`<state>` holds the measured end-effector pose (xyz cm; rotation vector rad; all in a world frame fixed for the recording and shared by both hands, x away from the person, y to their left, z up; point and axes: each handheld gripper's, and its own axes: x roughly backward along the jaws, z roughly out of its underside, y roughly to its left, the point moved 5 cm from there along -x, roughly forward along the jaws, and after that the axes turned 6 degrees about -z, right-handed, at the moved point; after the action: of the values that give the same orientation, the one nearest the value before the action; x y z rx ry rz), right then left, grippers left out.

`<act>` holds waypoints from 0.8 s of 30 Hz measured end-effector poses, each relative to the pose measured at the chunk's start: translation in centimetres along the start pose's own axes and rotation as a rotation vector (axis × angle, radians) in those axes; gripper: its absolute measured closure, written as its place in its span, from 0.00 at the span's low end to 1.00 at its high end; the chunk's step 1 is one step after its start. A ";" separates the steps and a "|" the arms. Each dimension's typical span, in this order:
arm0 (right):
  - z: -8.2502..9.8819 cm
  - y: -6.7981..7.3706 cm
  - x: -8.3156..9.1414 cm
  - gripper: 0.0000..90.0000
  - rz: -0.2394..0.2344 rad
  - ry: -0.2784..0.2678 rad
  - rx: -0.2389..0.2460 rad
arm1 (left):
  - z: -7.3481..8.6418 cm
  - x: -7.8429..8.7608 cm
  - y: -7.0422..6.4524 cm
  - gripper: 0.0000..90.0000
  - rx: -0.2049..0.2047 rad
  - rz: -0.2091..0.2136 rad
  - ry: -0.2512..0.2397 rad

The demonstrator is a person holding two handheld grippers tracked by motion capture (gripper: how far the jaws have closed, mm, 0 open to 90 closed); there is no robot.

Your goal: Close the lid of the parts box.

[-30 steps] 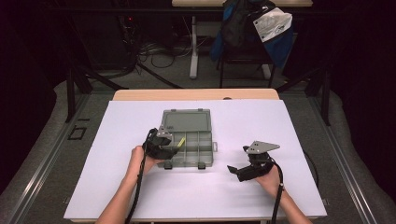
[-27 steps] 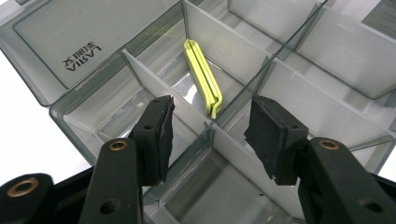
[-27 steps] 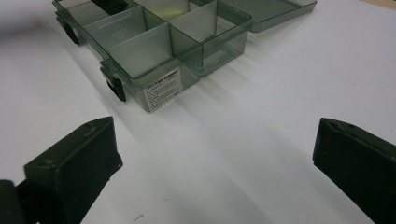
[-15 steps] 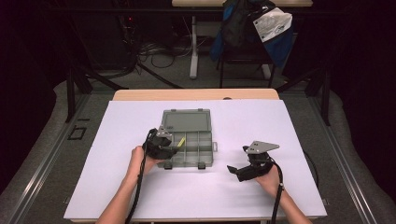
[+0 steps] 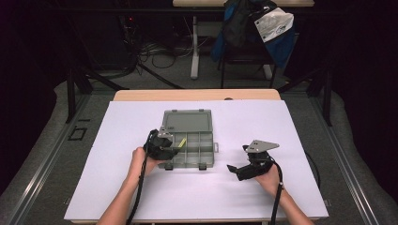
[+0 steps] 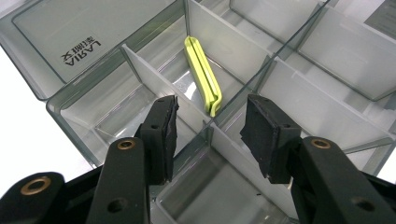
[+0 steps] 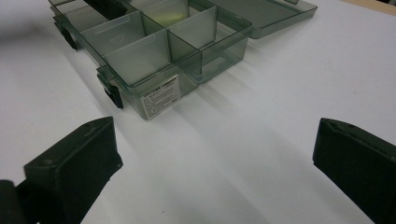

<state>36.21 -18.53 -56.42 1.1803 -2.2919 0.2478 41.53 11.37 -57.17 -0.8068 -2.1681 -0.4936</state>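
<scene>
White table sheet [image 5: 141, 197], dark room behind. Your left gripper [image 6: 210, 133] hovers over organizer box [image 5: 190, 140], jaws half-parted, just closing, grasping nothing. Yellow-green clip [image 6: 204, 74] lies ahead, upper centre, long axis running away. Right gripper [image 7: 215, 158] released, farther off.

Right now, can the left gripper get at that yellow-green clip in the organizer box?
Probably yes. The left gripper hovers open just short of the yellow-green clip, the box lid is folded back, though a divider wall crowds one jaw.
</scene>
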 end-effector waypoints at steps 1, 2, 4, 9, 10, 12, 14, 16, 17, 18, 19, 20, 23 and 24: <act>-0.1 0.0 -0.1 0.00 0.001 -0.002 0.007 | 0.0 0.0 0.0 0.60 0.001 -0.001 -0.001; -0.2 0.0 -0.2 0.00 0.000 -0.001 0.008 | 0.0 0.0 0.0 0.60 -0.002 -0.002 0.001; -0.4 0.0 -0.4 0.00 0.000 0.003 0.009 | 0.0 0.0 0.0 0.60 -0.001 -0.005 0.002; -1.7 -0.6 -1.0 0.00 0.019 -0.001 0.020 | 0.0 0.0 0.0 0.60 0.000 -0.007 0.005; -1.7 -0.6 -1.0 0.00 0.019 -0.001 0.020 | 0.0 0.0 0.0 0.60 0.001 -0.007 0.004; -2.2 -1.1 -1.5 0.00 0.030 0.002 0.023 | 0.0 -0.1 0.0 0.60 0.001 -0.006 0.006; -2.8 -1.6 -2.1 0.00 0.028 0.008 0.021 | 0.0 -0.2 -0.1 0.60 0.002 -0.008 0.006; -3.4 -2.1 -2.6 0.00 0.033 0.013 0.020 | 0.0 -0.2 0.0 0.60 0.002 -0.007 0.008; -3.9 -2.7 -3.1 0.00 0.037 0.018 0.024 | 0.0 -0.2 0.0 0.60 0.002 -0.007 0.007; -3.9 -2.7 -3.1 0.00 0.037 0.018 0.024 | 0.0 -0.2 0.0 0.60 0.002 -0.007 0.007; -4.2 -3.0 -3.3 0.00 0.041 0.016 0.024 | 0.0 -0.2 0.0 0.60 0.003 -0.009 0.008; -4.4 -3.2 -3.5 0.00 0.042 0.017 0.022 | 0.0 -0.2 0.0 0.60 0.001 -0.009 0.009; -4.8 -4.1 -4.2 0.00 0.046 0.017 0.006 | 0.0 -0.2 -0.1 0.60 0.004 -0.010 0.008; -4.9 -4.3 -4.4 0.00 0.050 0.017 0.004 | 0.0 -0.2 0.0 0.60 0.000 -0.011 0.010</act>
<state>43.59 -16.12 -55.06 1.1198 -2.3090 0.2798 41.61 11.27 -57.30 -0.7912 -2.1645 -0.5016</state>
